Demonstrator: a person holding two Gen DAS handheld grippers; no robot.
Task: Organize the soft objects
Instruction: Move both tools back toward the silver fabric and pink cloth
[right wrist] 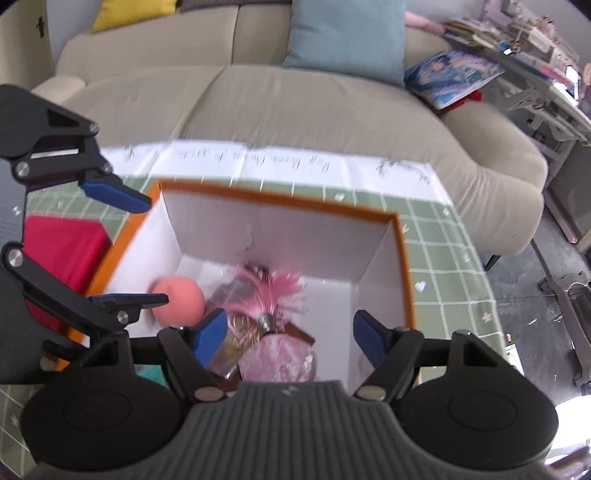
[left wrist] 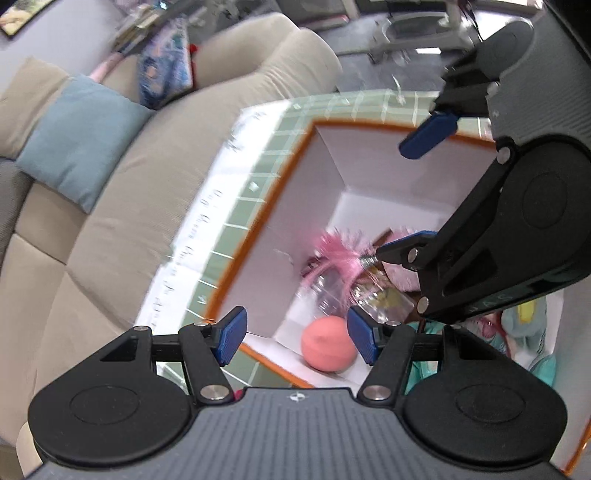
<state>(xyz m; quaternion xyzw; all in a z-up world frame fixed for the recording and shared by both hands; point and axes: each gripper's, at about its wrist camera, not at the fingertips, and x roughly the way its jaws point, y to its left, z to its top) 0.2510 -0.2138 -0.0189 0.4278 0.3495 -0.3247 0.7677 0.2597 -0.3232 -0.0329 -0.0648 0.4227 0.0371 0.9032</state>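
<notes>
Looks like a drop-off step: both the left gripper (left wrist: 297,338) and right gripper (right wrist: 290,338) hang over the orange-rimmed box (right wrist: 280,201), jaws spread and empty. The pink tassel thing (right wrist: 275,291) and peach ball (right wrist: 179,301) sit inside. Next move is probably fetching another soft item, maybe the red cushion (right wrist: 62,247) just beside the box.

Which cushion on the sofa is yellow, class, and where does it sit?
The yellow cushion, at the top left of the right wrist view, against the sofa backrest. The other cushion, the light blue one, sits further right, nearer the illustrated book.
</notes>
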